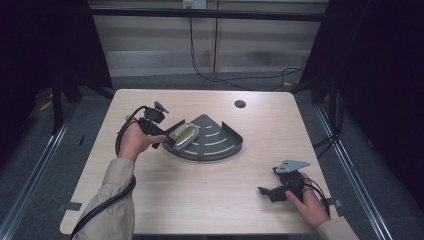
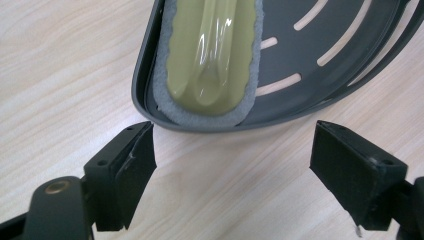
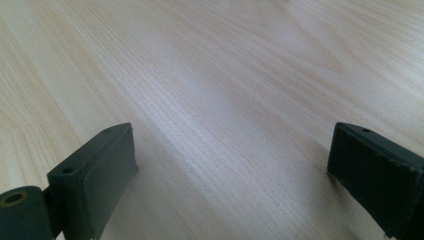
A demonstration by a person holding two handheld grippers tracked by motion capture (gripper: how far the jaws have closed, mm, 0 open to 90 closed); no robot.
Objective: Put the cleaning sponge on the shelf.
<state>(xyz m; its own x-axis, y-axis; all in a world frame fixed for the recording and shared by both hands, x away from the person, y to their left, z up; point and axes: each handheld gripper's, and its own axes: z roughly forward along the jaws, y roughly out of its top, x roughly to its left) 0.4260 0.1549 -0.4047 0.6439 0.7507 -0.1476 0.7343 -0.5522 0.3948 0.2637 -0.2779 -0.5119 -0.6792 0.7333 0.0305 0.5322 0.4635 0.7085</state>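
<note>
A dark grey quarter-round slotted tray (image 1: 220, 145) lies in the middle of the table. In its left corner rests an olive-green sponge (image 1: 183, 134) wrapped in clear film, with a grey scouring layer around its edge (image 2: 210, 55). My left gripper (image 1: 161, 137) hovers just off the tray's left rim (image 2: 150, 107), open, its jaws apart with bare table between them (image 2: 232, 160). My right gripper (image 1: 267, 191) rests low near the table's front right, open over bare wood (image 3: 232, 165).
The light wood table (image 1: 200, 195) has a round cable hole (image 1: 240, 104) at the back. Black cables trail from both grippers. Dark frame posts stand at the left and right of the table.
</note>
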